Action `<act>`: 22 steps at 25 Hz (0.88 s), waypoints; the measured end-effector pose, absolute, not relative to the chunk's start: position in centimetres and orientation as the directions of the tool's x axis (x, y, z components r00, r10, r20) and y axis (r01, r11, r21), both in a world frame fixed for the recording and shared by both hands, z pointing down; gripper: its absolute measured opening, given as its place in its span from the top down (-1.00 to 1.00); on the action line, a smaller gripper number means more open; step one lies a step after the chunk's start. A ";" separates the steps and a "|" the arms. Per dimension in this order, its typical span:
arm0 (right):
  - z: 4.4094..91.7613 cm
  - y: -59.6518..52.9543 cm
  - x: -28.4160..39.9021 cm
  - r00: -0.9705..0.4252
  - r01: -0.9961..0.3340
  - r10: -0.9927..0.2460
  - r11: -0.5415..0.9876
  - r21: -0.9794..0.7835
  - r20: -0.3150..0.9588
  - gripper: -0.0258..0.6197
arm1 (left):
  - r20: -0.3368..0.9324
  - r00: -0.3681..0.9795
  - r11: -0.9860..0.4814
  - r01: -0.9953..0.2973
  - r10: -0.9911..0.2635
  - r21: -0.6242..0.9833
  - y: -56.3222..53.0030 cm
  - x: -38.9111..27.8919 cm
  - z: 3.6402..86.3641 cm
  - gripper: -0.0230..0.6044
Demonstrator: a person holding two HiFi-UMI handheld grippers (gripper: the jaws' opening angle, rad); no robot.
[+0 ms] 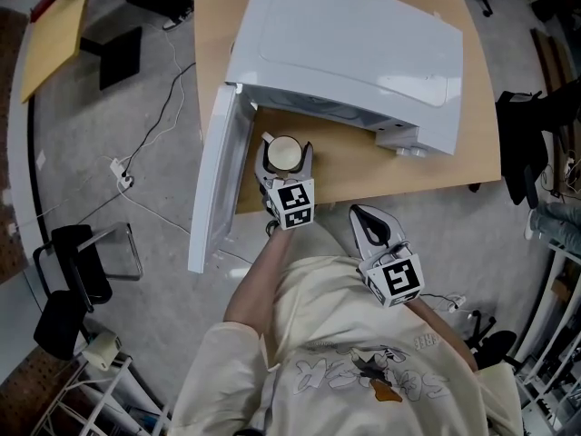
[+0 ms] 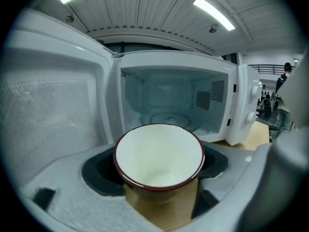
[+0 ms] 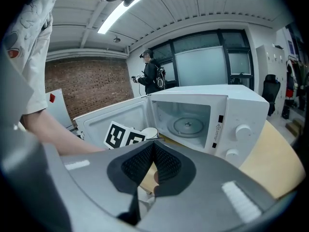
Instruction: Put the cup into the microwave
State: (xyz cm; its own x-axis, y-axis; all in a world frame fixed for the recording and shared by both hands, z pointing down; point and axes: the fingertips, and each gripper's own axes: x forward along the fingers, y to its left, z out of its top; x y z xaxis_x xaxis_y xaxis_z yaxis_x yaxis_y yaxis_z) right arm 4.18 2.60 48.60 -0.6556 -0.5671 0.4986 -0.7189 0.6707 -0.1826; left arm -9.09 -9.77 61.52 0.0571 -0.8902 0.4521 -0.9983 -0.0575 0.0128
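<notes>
Left tool [image 1: 286,153], jaws gripping cup [image 2: 159,153] (upright) — open microwave [image 1: 354,53] ahead

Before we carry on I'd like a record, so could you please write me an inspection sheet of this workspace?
Surface: wooden table, bare beside the microwave.
Job's things: white microwave, door open, cavity empty; cup upright before it.
Clutter: nothing seen on the table.
Grippers: left gripper shut on the cup; right gripper shut, empty.
Cables: white cable and power strip on the floor.
Surroundings: black chair; person standing in the background.
</notes>
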 end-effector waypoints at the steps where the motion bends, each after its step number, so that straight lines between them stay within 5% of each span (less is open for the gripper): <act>1: 48.4 2.6 4.2 -0.656 -0.721 -0.572 0.669 -0.183 0.493 0.90 | 0.441 0.059 -0.059 -0.998 -0.896 0.016 -10.1 -8.9 60.7 -0.37; 22: 47.6 2.4 6.4 -0.583 -0.793 -0.648 0.587 -0.167 0.490 0.90 | 0.388 0.192 -0.196 -0.980 -0.901 0.028 -23.8 -3.0 56.4 -0.37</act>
